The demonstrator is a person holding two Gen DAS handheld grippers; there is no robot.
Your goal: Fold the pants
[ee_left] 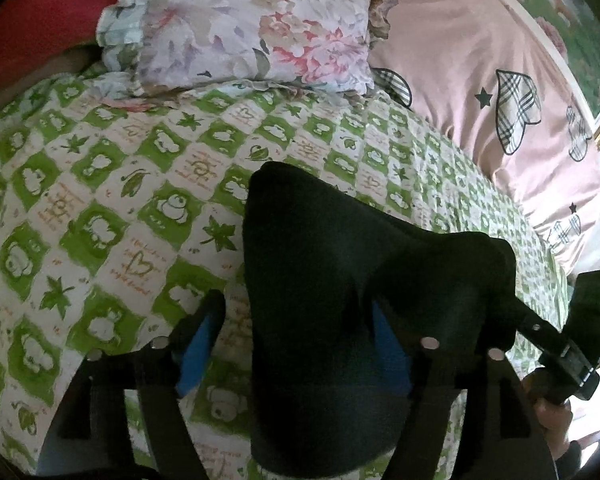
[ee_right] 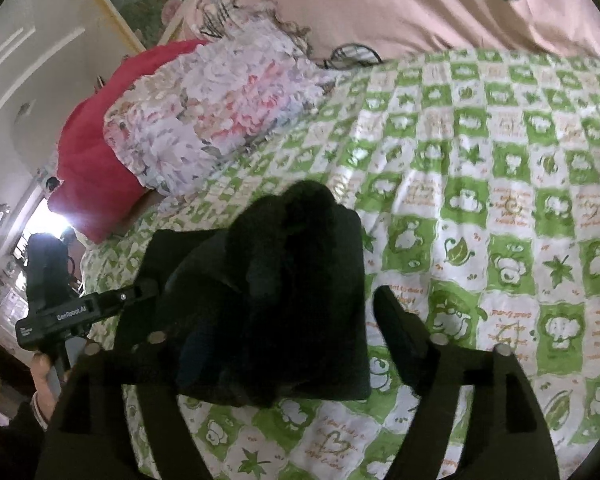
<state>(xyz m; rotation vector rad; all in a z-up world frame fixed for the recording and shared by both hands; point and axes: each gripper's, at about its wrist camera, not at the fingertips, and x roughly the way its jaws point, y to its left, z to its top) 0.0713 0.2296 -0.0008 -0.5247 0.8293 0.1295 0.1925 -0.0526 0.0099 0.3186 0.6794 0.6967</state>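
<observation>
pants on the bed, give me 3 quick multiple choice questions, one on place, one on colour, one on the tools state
1. Where do the pants lie?
A. on the green checked sheet
B. on the floral pillow
C. on the floor

2. What colour are the pants?
A. red
B. black
C. pink

3. How does the right tool stand?
A. shut on the pants
B. open, pants between its fingers
C. shut on the pillow

Answers:
1 A, green checks show all round the bundle.
2 B, the cloth is dark in both views.
3 B, its fingers stand wide apart.
</observation>
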